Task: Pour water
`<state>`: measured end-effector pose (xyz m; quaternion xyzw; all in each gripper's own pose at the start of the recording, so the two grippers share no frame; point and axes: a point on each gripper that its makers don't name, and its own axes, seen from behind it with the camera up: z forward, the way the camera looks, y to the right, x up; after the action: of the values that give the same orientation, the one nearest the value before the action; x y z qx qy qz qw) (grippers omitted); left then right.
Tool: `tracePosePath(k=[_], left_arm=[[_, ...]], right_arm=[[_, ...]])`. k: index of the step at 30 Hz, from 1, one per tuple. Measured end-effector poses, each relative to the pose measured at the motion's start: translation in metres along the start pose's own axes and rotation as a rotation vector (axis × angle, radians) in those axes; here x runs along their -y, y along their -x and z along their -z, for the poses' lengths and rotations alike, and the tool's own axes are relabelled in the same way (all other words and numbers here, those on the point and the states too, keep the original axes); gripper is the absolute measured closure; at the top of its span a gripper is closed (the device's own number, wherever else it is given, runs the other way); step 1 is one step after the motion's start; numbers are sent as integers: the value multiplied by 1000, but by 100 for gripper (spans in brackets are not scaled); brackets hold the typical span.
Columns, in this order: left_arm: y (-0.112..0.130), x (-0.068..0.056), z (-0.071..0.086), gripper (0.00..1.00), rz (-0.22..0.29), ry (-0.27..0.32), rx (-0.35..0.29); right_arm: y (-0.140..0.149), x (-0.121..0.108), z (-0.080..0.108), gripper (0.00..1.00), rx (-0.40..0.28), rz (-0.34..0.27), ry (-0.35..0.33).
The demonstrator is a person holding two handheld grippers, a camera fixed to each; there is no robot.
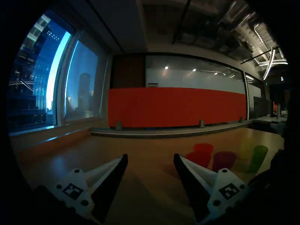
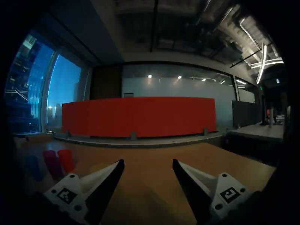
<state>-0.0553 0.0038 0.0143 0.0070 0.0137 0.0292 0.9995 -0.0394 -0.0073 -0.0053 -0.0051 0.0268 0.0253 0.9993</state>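
Now left hand-held gripper (image 1: 150, 156) and right hand-held gripper (image 2: 148, 161) both released, empty, above bench (image 1: 112, 147). Red cup (image 1: 203, 149), green cup (image 1: 258, 157) likely light, thin, crushable; grip mid-wall gently.

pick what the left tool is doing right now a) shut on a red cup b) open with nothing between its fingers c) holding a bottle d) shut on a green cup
B: the left tool is open, with only bare wooden table seen through the gap between its fingers. The green cup stands apart from it, farther off to the right in the left gripper view.
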Motion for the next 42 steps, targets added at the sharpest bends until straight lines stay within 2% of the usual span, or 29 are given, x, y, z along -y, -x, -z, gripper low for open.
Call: tracePosePath(k=[12,21,42], left_arm=[[0,0,1,10,0,0,0],[0,0,-1,10,0,0,0],[0,0,0,10,0,0,0]], right_arm=[[6,-1,-3,1,19,9,3],[11,7,-5,1,29,25,-6],[12,6,-4,0,33,24,1]])
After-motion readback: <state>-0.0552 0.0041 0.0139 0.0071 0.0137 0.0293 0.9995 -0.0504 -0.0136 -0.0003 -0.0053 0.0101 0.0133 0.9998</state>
